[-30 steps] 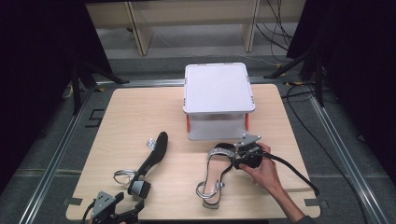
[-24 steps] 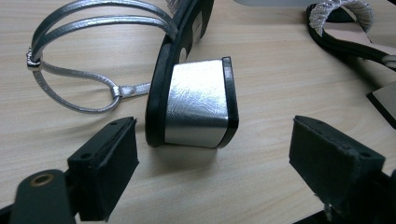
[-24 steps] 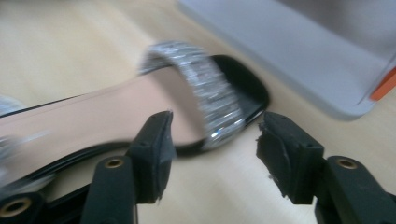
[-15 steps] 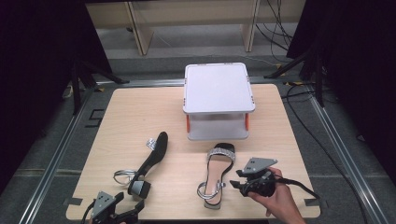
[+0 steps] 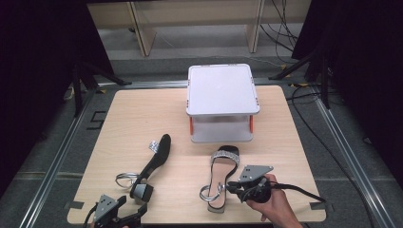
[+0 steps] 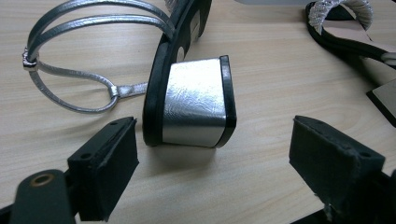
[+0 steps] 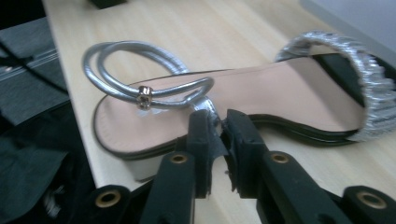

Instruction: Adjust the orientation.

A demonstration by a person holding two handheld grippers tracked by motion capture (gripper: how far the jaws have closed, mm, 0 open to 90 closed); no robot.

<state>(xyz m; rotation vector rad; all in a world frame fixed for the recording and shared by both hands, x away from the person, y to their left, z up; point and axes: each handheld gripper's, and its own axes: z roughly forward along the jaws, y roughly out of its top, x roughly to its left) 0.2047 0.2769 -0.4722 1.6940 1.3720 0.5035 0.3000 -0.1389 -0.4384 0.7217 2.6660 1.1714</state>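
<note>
The right tool (image 7: 215,128), its jaws just closing, clenches the upright sandal's (image 5: 221,175) heel strap on the bench (image 5: 138,118), seemingly ready to lift, while the left tool (image 6: 212,154) gapes released around the tipped sandal's (image 6: 194,100) heel.

A white two-tier stand (image 5: 222,90) with orange posts sits toward the far middle of the light wooden table (image 5: 138,118). Beyond the table's far edge stand pale wooden furniture legs (image 5: 142,26) on a grey floor (image 5: 214,47). Black cables (image 5: 285,23) trail across that floor at the right, near dark tripod legs (image 5: 311,59). Metal rails (image 5: 57,156) run along both sides of the table.
</note>
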